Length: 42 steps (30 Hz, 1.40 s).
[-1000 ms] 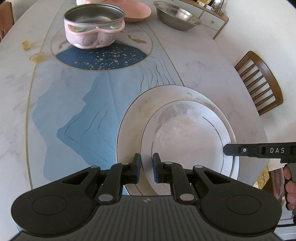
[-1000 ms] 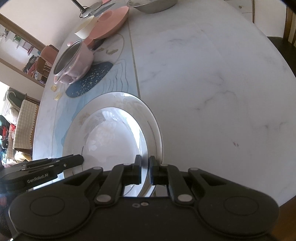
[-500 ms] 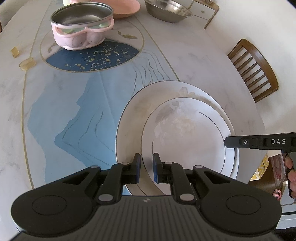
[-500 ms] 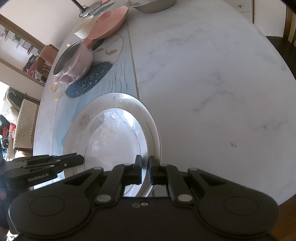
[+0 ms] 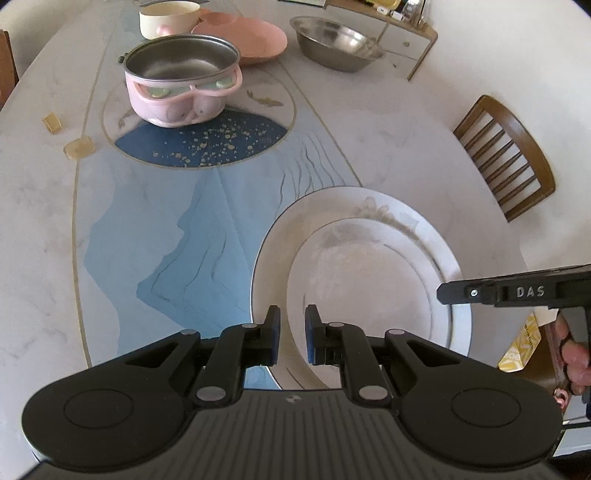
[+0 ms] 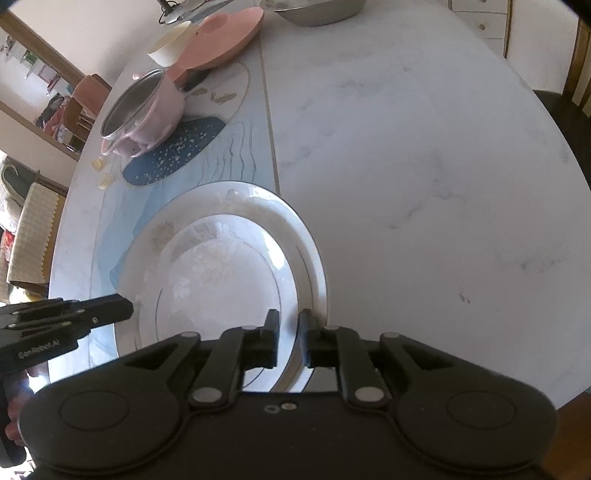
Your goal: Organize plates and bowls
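1. Two white plates sit stacked near the front edge of the table: the small plate rests inside the big plate, and both look to be lying flat on the tabletop.
2. The left gripper hangs over the near left rim of the stack. Its jaws are only a narrow gap apart, with the plate rim seen in that gap, but I cannot tell whether the pads are pinching it.
3. The right gripper is at the near right rim, and its jaws are opening; the rim of the small plate lies between them, no longer squeezed by the look of it.
4. My guess is that the stacking step is finishing, with the plate being let go.
5. Next, both hands would need to back off the rims without dragging the stack, then go for the other dishes.
6. Farther back stand a pink pot, a pink plate, a cream bowl and a steel bowl.
7. The tabletop is pale marble with a blue painted panel down the middle; a wooden chair stands to the right.
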Tool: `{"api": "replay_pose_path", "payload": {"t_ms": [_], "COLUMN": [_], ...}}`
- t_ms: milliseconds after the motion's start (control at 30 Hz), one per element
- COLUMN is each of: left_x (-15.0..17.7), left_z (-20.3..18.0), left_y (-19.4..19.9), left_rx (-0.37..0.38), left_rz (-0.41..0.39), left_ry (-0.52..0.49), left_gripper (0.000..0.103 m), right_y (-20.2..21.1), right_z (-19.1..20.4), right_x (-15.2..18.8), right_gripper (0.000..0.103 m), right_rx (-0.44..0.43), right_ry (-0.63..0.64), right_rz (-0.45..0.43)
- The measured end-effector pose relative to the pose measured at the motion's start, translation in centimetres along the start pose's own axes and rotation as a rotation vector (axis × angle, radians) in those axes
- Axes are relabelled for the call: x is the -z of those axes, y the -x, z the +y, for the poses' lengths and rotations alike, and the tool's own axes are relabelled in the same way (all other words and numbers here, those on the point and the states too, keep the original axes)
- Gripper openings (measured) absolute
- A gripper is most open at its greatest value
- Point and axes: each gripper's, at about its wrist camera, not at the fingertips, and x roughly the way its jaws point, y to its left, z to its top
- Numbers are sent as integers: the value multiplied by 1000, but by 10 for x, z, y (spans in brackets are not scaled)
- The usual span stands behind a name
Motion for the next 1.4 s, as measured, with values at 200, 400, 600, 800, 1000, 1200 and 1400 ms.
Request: {"api": "replay_pose_path", "payload": {"t_ms": [200, 400, 600, 800, 1000, 1200, 1400], "left_x": [-1, -6, -17, -37, -58, -88, -142], "left_z": [-5, -18, -30, -34, -34, -31, -19], "left_y": [8, 25, 47, 69, 85, 89, 75], "left_rx": [12, 25, 39, 25, 2, -16, -85], "left_rz": [-31, -87, -162, -235, -306, -350, -367], "left_ry": [-12, -42, -75, -91, -99, -98, -77], "left_gripper": [13, 13, 13, 14, 52, 72, 79], "right_y": [13, 35, 63, 88, 102, 102, 90], "right_z": [11, 33, 55, 74, 87, 93, 88], "right_x": [-1, -4, -13, -34, -58, -95, -150], "right_gripper": [21, 27, 31, 46, 65, 79, 96], "right_rx": [16, 6, -4, -3, 3, 9, 15], "right_ry": [52, 140, 207, 260, 291, 304, 306], "right_rz": [-22, -54, -122, -203, -265, -297, -324]}}
